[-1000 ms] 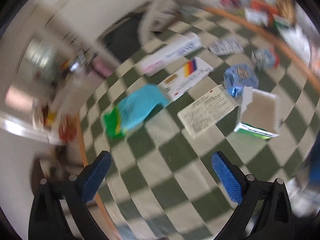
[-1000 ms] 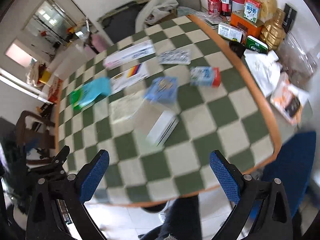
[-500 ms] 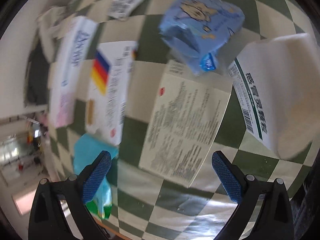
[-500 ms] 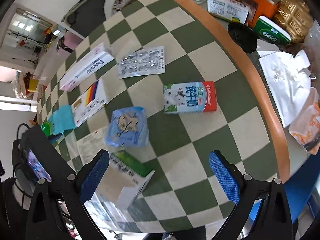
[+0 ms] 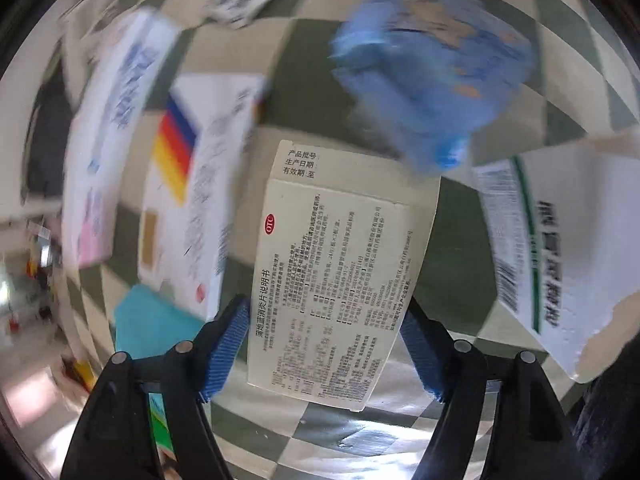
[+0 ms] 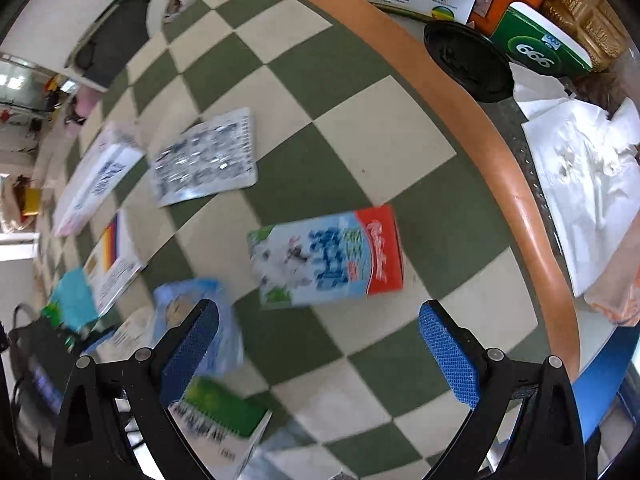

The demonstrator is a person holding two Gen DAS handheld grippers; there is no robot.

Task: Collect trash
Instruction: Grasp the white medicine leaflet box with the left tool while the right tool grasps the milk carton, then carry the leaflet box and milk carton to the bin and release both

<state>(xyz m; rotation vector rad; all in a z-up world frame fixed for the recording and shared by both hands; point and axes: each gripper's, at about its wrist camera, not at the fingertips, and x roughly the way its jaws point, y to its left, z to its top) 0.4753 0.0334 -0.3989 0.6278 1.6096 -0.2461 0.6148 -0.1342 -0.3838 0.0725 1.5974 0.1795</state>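
Observation:
My left gripper [image 5: 324, 344] is shut on a cream medicine box [image 5: 340, 272] printed with small text, held by its two long edges above the checked tablecloth. Near it lie a crumpled blue packet [image 5: 432, 64], a torn white-and-green box [image 5: 560, 240] and a white box with a red, yellow and blue stripe [image 5: 192, 192]. My right gripper [image 6: 320, 344] is open and empty, just short of a flat milk carton [image 6: 328, 258] lying on the cloth. A silver blister sheet [image 6: 206, 160] lies farther back.
The round table has an orange rim [image 6: 516, 184]. Beyond it are a black lid [image 6: 468, 60], a green box [image 6: 540, 40] and white paper [image 6: 588, 184]. A teal packet [image 5: 152, 328] and a long white box [image 5: 116, 120] lie at the left.
My left gripper has closed on the cream medicine box and raised it. My right gripper has moved down and forward toward the milk carton, staying open.

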